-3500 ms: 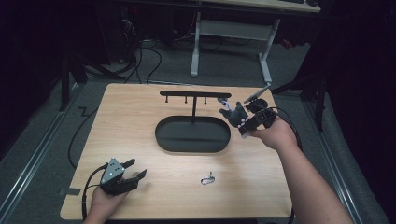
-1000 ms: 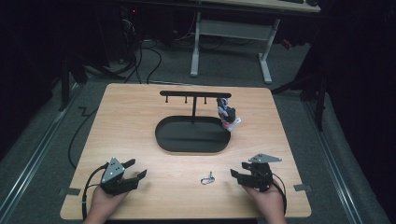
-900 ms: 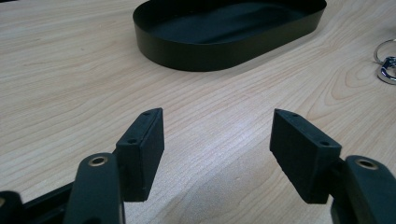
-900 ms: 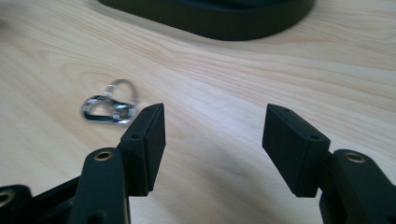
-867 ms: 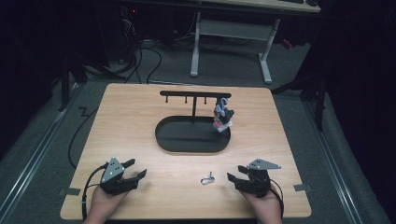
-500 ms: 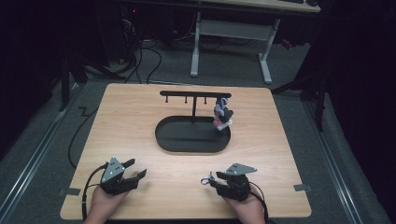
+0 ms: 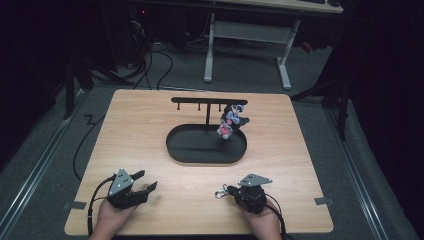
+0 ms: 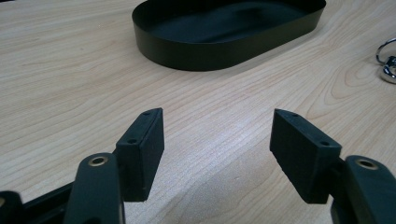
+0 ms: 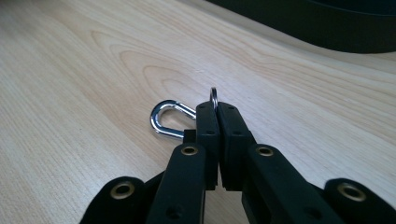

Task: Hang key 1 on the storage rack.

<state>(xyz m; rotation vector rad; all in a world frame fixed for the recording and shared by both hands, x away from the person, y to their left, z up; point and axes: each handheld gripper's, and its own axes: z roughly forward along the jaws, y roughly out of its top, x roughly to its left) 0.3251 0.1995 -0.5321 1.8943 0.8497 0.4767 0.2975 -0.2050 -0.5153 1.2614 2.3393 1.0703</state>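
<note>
A small silver clasp with a key ring (image 7: pixel 220 192) lies on the wooden table near the front edge. My right gripper (image 7: pixel 231 192) sits just right of it. In the right gripper view its jaws have just been closing and are now shut (image 9: pixel 215 109) on the ring (image 9: pixel 213 94), with the clasp loop (image 9: pixel 163 119) sticking out to the left. My left gripper (image 7: pixel 145 181) rests at the front left, open (image 8: pixel 217 140) with nothing between its pads. In that view the clasp (image 8: pixel 387 60) is at the right edge.
A black oval tray (image 7: pixel 172 147) sits mid-table, with a black hook stand (image 7: pixel 207 100) rising from it. A small plush charm (image 7: pixel 229 122) hangs from the stand's right end, over the tray. The tray wall (image 8: pixel 210 51) lies ahead of the left gripper.
The right hand came from the stand, where the charm now hangs, to the front edge, then slid left to the clasp. Its jaws closed on the ring. The left hand stayed put.
</note>
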